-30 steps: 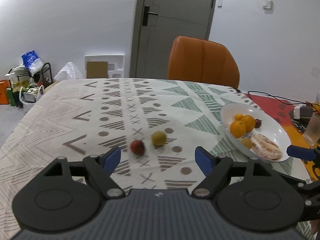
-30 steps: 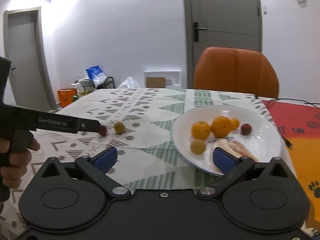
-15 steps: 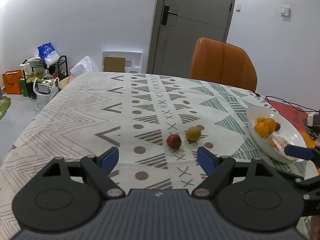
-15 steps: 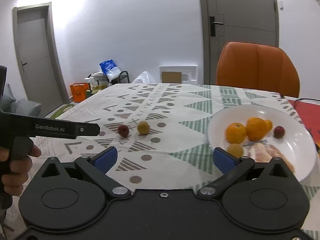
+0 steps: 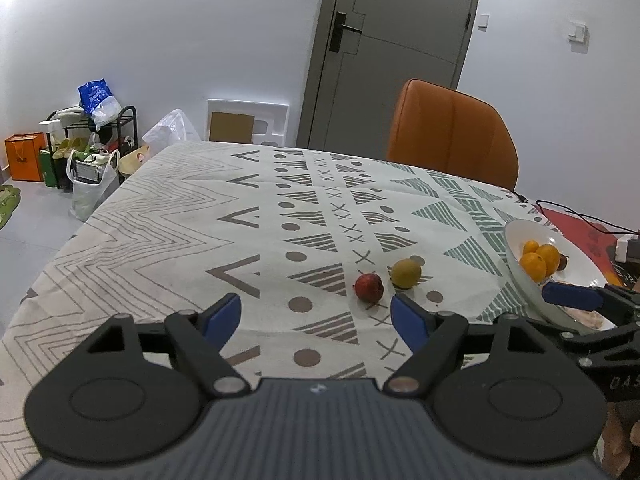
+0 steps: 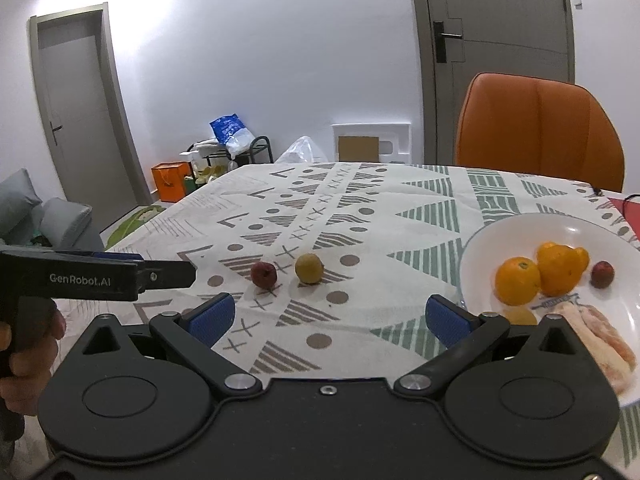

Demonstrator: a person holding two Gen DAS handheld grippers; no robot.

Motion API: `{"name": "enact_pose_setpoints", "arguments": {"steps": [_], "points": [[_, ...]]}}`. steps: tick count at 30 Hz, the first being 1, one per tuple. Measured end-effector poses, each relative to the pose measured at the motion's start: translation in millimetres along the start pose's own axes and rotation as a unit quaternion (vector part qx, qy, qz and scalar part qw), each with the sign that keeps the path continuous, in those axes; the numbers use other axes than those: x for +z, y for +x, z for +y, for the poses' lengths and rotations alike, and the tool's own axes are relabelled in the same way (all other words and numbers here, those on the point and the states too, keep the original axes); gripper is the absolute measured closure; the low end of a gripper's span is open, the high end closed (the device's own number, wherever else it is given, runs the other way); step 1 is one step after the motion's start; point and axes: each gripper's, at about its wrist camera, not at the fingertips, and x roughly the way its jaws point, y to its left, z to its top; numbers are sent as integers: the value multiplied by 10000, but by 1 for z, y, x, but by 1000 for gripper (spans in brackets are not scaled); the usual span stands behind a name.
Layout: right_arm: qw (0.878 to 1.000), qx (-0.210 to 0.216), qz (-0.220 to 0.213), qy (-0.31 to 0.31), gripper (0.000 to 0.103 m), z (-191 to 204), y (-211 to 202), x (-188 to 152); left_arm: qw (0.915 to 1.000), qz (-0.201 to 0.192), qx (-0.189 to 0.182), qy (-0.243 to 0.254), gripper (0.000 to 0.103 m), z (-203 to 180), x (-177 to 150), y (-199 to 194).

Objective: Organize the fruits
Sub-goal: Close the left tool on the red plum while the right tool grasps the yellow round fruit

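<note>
Two loose fruits (image 5: 386, 280) farther right than before.

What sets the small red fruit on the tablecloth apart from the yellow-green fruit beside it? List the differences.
Colour: the small red fruit has dark red skin; the yellow-green fruit is dull yellow-green.
Size: the red fruit looks slightly smaller than the yellow-green one.
Place: the yellow-green fruit lies nearer the white plate, the red fruit farther from it.
Shared: both are roundish, rest loose on the patterned tablecloth side by side, outside the plate, and neither is held.
</note>
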Motion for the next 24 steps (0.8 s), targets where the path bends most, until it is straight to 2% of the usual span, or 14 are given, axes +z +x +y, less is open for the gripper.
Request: {"name": "enact_pose_setpoints", "arguments": {"steps": [4, 8, 16, 20, 24], "points": [[9999, 54, -32, -101, 3, 2, 6, 3, 10000, 15, -29, -1, 28, 0, 3, 6], [9997, 174, 49, -134, 18, 3, 15, 8, 10000, 32, -87, 16, 34, -3, 5, 12], [9990, 371, 184, -182, 34, 0, 32, 13, 9997, 143, -181, 17, 46, -6, 8, 29], [9987, 407, 273, -149, 45, -4, 40, 15, 9994, 205, -276, -47, 47, -7, 10, 37], [9986, 399, 315, -154, 48, -6, 45, 15, 9989, 283, -364, -60, 49, -10, 11, 47]]}}
